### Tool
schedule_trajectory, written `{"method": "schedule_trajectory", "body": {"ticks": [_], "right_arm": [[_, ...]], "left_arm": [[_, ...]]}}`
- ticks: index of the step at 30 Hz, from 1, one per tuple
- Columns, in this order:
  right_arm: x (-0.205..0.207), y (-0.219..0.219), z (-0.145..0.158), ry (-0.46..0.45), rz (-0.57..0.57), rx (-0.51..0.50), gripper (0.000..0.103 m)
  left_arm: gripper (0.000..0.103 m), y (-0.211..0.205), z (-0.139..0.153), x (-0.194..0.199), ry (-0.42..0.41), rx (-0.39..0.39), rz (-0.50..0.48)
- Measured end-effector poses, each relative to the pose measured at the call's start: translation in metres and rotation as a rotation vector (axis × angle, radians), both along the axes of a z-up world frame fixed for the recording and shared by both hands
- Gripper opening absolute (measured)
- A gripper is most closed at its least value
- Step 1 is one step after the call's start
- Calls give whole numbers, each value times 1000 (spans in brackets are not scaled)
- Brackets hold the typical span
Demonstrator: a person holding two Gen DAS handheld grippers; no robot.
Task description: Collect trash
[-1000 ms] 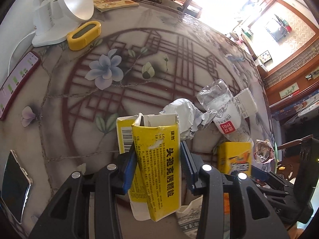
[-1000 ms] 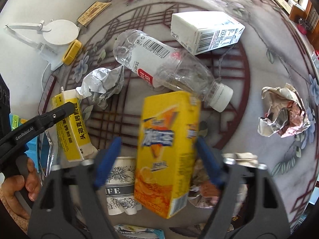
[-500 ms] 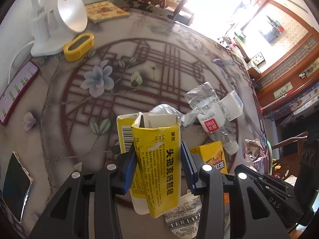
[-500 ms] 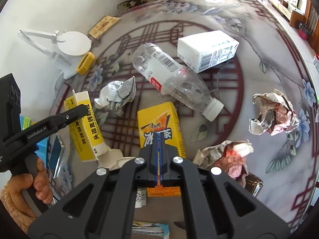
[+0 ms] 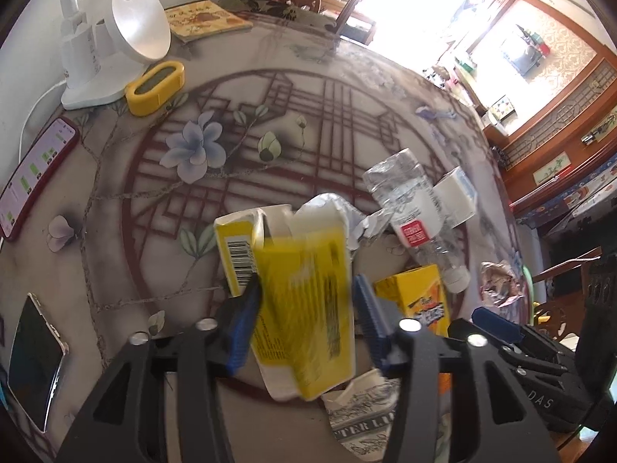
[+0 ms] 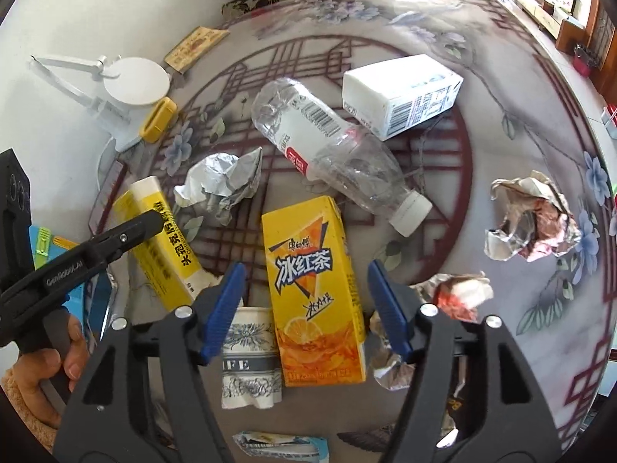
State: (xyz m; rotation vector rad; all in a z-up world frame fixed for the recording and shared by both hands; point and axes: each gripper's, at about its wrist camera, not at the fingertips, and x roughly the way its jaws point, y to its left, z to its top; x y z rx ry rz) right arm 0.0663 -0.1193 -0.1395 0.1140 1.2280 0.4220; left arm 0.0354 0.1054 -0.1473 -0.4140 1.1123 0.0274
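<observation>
My left gripper (image 5: 304,305) stands open around a yellow medicine box (image 5: 304,301), which is motion-blurred between the blue pads; the box also shows in the right wrist view (image 6: 166,243). My right gripper (image 6: 304,305) is open, its pads either side of a yellow iced-tea carton (image 6: 312,293) lying on a paper cup (image 6: 246,359). A clear plastic bottle (image 6: 331,154), a white milk carton (image 6: 401,92) and crumpled foil (image 6: 219,181) lie beyond.
Crumpled wrappers (image 6: 532,220) lie right of the carton. A white desk lamp (image 5: 112,38), a yellow case (image 5: 156,87), two phones (image 5: 34,166) and a booklet (image 5: 204,19) sit along the table's left and far edge.
My left gripper has opened and the medicine box is slipping, blurred. My right gripper was shut half a second ago and is open again around the iced-tea carton.
</observation>
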Motion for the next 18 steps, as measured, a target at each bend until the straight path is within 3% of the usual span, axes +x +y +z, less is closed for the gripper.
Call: {"method": "schedule_trajectory", "body": {"ticks": [4,14,18], "right_arm": [[6,9,-9,17,21,-33,67],[9,25,-25,15,70,-128,71],[8,30,-28,2,87,-156,71]], "left_arm": [[64,1,-17,3,42,7,14],[68,5,-48,8,132,-26,47],[69,7,-50,9,127,-25,53]]}}
